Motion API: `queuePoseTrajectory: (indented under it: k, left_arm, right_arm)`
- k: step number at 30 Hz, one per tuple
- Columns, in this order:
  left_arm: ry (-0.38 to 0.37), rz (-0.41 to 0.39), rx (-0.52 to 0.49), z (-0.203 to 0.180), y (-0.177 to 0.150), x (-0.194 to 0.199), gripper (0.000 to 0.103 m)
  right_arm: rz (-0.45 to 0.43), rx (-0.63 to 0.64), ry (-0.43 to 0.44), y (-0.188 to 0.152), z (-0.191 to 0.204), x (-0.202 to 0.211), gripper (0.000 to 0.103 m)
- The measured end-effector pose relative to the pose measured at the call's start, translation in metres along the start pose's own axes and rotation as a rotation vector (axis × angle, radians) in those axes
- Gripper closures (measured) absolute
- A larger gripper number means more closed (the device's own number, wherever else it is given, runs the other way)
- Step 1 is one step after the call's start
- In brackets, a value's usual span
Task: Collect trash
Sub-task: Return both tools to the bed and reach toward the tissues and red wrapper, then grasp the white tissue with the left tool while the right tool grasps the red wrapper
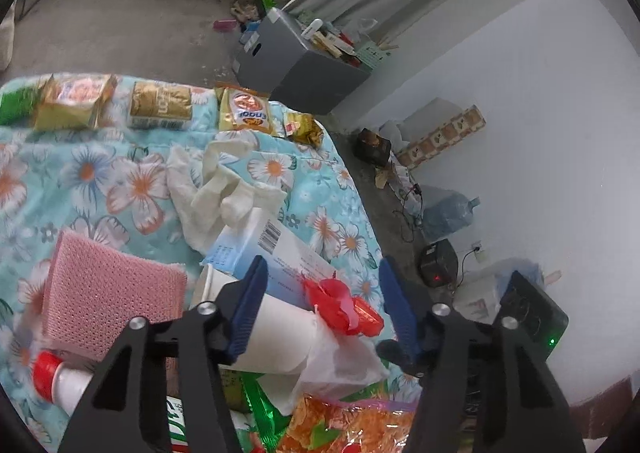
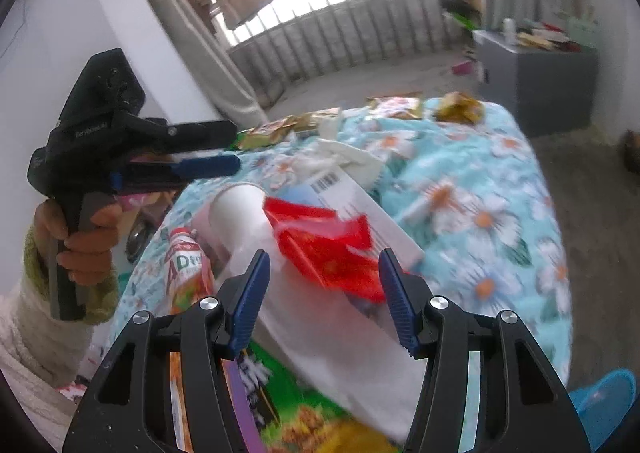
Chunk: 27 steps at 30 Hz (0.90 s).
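Left wrist view, near to far: the left gripper (image 1: 324, 293) hangs with its blue jaws spread and nothing pinched, straddling a white paper cup (image 1: 264, 337) and a crumpled red wrapper (image 1: 340, 305) – likely lined up to take one of them. The right gripper (image 2: 324, 281) is likewise spread and empty over that same glossy, creased wrapper, which lies on a white bag (image 2: 340, 349). Beyond – on the flowered blanket (image 1: 100, 181) – wait a barcoded box (image 1: 272, 249), crumpled tissue (image 1: 224, 185) and gold snack packets (image 1: 160, 105).
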<state>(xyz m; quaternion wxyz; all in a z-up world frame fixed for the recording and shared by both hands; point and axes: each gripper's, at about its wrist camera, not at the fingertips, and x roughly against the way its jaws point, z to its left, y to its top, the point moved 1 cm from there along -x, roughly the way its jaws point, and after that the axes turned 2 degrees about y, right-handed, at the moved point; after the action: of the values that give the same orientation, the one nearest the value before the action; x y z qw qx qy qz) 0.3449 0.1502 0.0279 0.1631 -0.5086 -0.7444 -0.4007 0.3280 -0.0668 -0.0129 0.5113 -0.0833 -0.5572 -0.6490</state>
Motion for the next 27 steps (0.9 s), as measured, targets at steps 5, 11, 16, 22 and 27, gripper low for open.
queuePoseTrajectory:
  k: [5,11,16,22,27]
  left_arm:
    - [0.017,-0.01,0.055,0.015,0.009,0.0,0.055]
    - [0.15,0.025,0.023,0.028,0.043,-0.025,0.05]
    - [0.294,0.104,-0.042,0.042,0.056,-0.065,0.045]
    - [0.392,0.184,-0.079,0.06,0.057,-0.097,0.047]
    - [0.41,0.189,-0.09,0.064,0.058,-0.1,0.079]
  right_arm:
    - [0.063,-0.045,0.043,0.007,-0.01,-0.032,0.063]
    - [0.031,-0.138,0.105,0.006,-0.02,-0.026,0.095]
    - [-0.005,-0.203,0.139,0.007,-0.033,-0.015,0.1]
    - [-0.023,-0.244,0.16,0.006,-0.042,-0.009,0.1]
    - [-0.049,-0.286,0.187,0.004,-0.053,-0.004,0.101]
